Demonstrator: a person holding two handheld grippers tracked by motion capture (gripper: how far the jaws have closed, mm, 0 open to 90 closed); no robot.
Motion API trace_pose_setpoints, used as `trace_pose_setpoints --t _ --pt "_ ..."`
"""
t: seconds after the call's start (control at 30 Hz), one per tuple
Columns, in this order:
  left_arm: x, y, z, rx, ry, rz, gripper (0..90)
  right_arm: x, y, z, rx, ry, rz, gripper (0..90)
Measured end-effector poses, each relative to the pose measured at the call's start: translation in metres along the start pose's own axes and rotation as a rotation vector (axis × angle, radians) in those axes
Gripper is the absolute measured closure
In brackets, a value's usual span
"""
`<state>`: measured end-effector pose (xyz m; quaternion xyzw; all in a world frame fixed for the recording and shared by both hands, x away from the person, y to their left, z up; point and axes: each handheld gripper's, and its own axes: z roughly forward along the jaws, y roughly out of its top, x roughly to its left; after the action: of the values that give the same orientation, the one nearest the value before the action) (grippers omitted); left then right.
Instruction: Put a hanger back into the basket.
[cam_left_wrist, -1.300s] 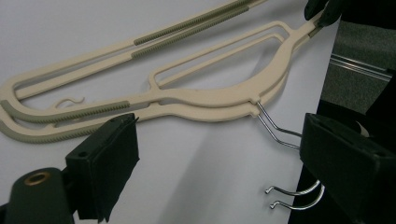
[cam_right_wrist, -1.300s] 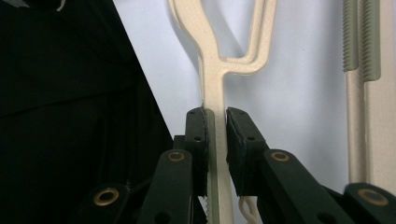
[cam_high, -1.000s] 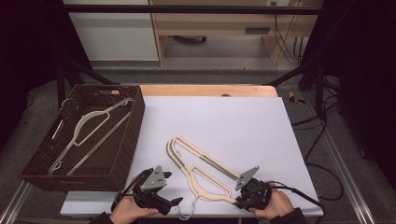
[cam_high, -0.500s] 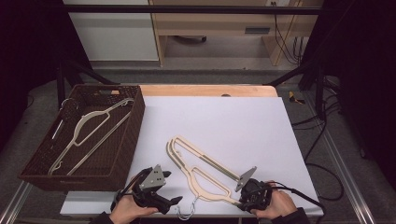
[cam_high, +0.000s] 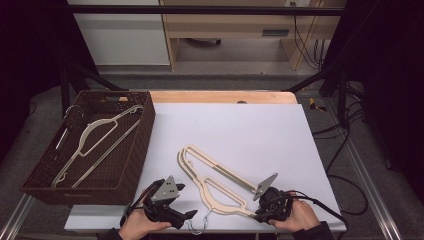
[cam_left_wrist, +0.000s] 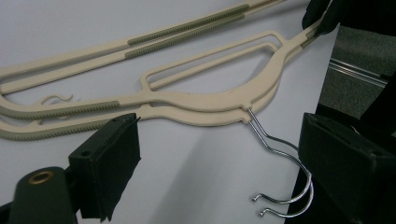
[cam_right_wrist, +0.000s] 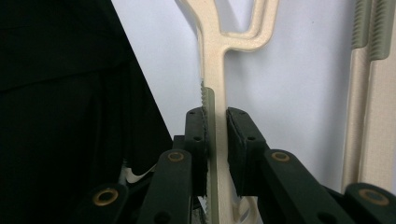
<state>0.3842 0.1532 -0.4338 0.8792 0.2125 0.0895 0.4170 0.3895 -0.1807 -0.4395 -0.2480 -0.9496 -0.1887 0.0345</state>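
A white table (cam_high: 240, 135) is seen with a wicker basket (cam_high: 131, 165) at its left; two stacked cream hangers (cam_high: 215, 177) lie near the front edge; one arm is clamped by the right gripper (cam_right_wrist: 215, 140), while the left gripper (cam_left_wrist: 219, 154) is held wide apart beside the hooks (cam_left_wrist: 285, 179); a lift toward the basket is judged next.

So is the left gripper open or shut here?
Open. In its own view the left gripper has jaws set wide apart, with nothing pressed between them; the hangers' wire hooks lie in the gap.

A white table (cam_high: 240, 130) bears cream hangers (cam_high: 215, 180) (two, stacked) and a wicker basket (cam_high: 127, 170).
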Motion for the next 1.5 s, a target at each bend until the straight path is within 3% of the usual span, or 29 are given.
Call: trace_pose_setpoints --t 0.2,0.33,0.43,0.47,0.5,0.6,0.7,0.73,0.93,1.23,1.4,1.5 --pt "0.000 -0.001 0.001 0.005 -0.003 -0.002 12.6 0.000 0.003 0.008 0.051 -0.025 -0.016 77.7" --pt "0.000 -0.002 0.002 0.009 -0.004 -0.001 12.6 0.001 0.005 0.010 0.018 -0.028 -0.004 73.2" --pt "0.000 -0.002 0.002 0.008 -0.006 0.000 12.6 0.001 0.006 0.012 0.023 -0.027 -0.010 72.4" --pt "0.000 -0.002 0.002 0.008 -0.006 0.000 12.6 0.001 0.007 0.014 0.036 -0.039 -0.030 74.1" --pt "0.000 -0.002 0.002 0.009 -0.005 0.000 12.6 0.002 0.008 0.013 0.036 -0.019 -0.017 78.2" --pt "0.000 -0.002 0.002 0.007 -0.003 -0.001 12.6 0.001 0.009 0.013 0.043 -0.023 -0.021 78.5" --pt "0.000 -0.002 0.002 0.008 -0.004 -0.002 12.6 -0.001 0.009 0.010 0.023 -0.003 -0.018 78.8" --pt "0.000 -0.002 0.002 0.009 -0.005 -0.001 12.6 0.000 0.009 0.008 0.011 0.009 0.004 78.8" --pt "-0.001 -0.002 0.003 0.010 -0.008 -0.003 12.6 -0.002 0.008 0.002 -0.025 0.015 0.017 78.8" --pt "-0.001 -0.002 0.004 0.014 -0.009 -0.001 12.7 -0.002 0.010 0.014 0.016 -0.004 -0.010 78.1" --pt "0.000 -0.003 0.004 0.013 -0.009 -0.003 12.7 -0.002 0.011 0.013 -0.003 0.011 0.011 78.9" --pt "-0.001 -0.002 0.004 0.014 -0.011 -0.002 12.7 -0.004 0.011 0.007 -0.048 0.011 0.009 79.5"
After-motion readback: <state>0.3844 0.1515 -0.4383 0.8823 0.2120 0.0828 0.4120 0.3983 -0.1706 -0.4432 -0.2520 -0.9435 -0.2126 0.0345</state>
